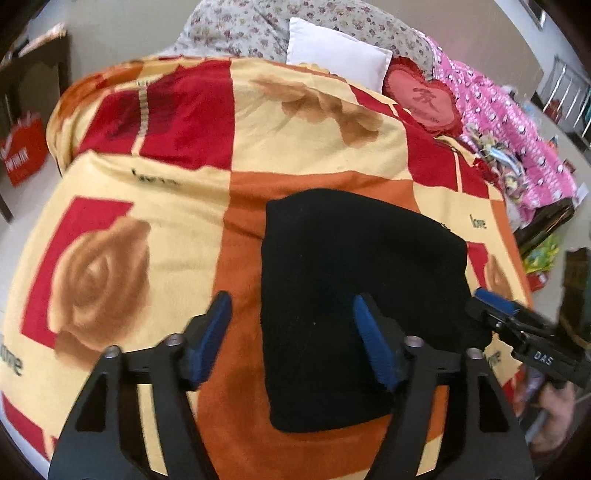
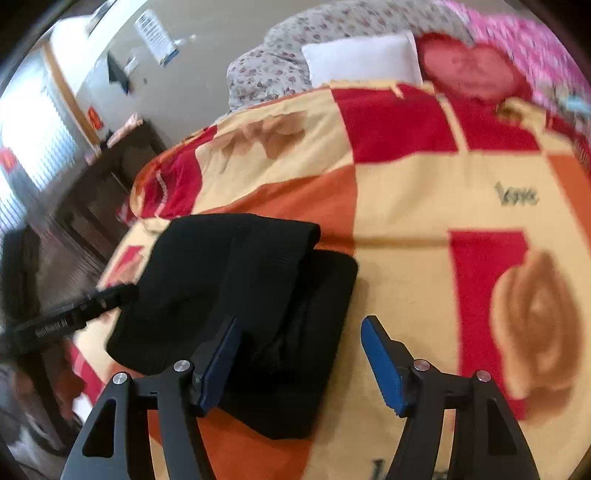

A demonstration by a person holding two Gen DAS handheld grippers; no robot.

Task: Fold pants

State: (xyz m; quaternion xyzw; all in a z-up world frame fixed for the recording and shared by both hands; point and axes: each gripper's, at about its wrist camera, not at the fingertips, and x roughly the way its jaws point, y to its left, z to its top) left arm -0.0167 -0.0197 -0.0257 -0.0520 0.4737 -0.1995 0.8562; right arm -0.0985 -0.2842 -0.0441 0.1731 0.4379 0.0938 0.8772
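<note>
Black pants (image 1: 354, 295) lie folded into a compact stack on the patterned blanket (image 1: 155, 206). In the right wrist view the pants (image 2: 243, 295) show an upper folded layer over a lower one. My left gripper (image 1: 291, 314) is open above the pants' left edge, one blue pad over the blanket, one over the cloth. My right gripper (image 2: 299, 332) is open above the pants' right edge and holds nothing. It also shows in the left wrist view (image 1: 491, 302) by the pants' right edge. The left gripper shows in the right wrist view (image 2: 110, 295) at the pants' far edge.
The bed carries a white pillow (image 1: 340, 55), a red heart cushion (image 1: 421, 96), a floral quilt (image 1: 240, 26) and pink bedding (image 1: 517, 129) at the far side. A dark wooden cabinet (image 2: 110, 177) stands beside the bed. A red bag (image 1: 26, 151) sits on the floor.
</note>
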